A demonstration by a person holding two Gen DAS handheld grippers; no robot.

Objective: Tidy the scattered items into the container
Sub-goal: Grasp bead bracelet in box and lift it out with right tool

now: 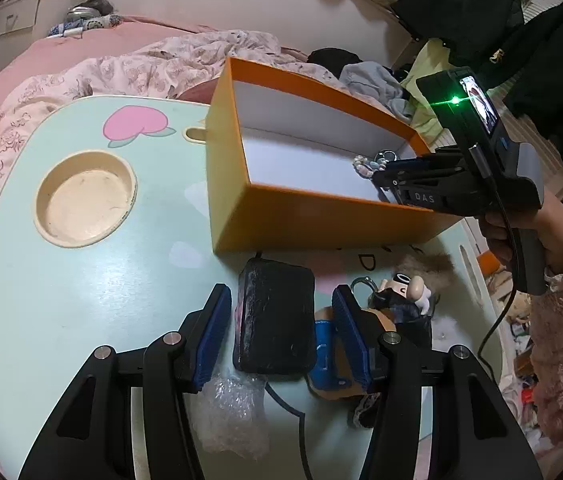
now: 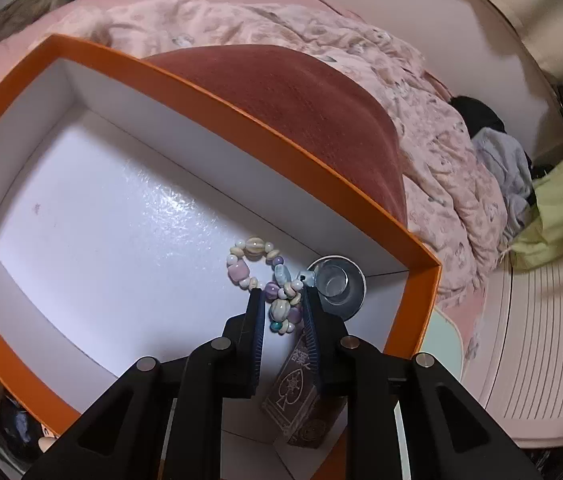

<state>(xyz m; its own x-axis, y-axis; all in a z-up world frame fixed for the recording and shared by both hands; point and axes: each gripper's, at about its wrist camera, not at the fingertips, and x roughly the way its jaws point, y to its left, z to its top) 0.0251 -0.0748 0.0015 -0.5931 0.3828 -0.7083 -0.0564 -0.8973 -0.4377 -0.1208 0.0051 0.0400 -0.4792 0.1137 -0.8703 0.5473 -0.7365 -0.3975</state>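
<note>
Left wrist view first: the left gripper hangs over the mint-green table with its fingers partly apart and nothing between the pads. A black wrapped block lies right in the gap, not touched on either side as far as I can tell, so I'd guess that's the next pick and the hand is just lined up on it. Beside it sit a little cartoon figure keychain and some bubble wrap; a blue-and-tan thing is half hidden behind the right finger. The orange box stands at the far edge of the table, open side up, handy for both hands. The right gripper reaches in over its near right corner, carrying a bead bracelet.

Right wrist view: the right gripper is pinched nearly closed on the bead bracelet, which loops out beyond the tips above the box's white floor. The orange box already holds a small metal cup-like thing in the corner and a dark patterned card box below the fingers. Looks to me like the bracelet is about to get dropped in next to them.

Room-wise: the table has a round cup recess and peach prints, with a pink bed and floral quilt right behind it, plus clothes piled around.
</note>
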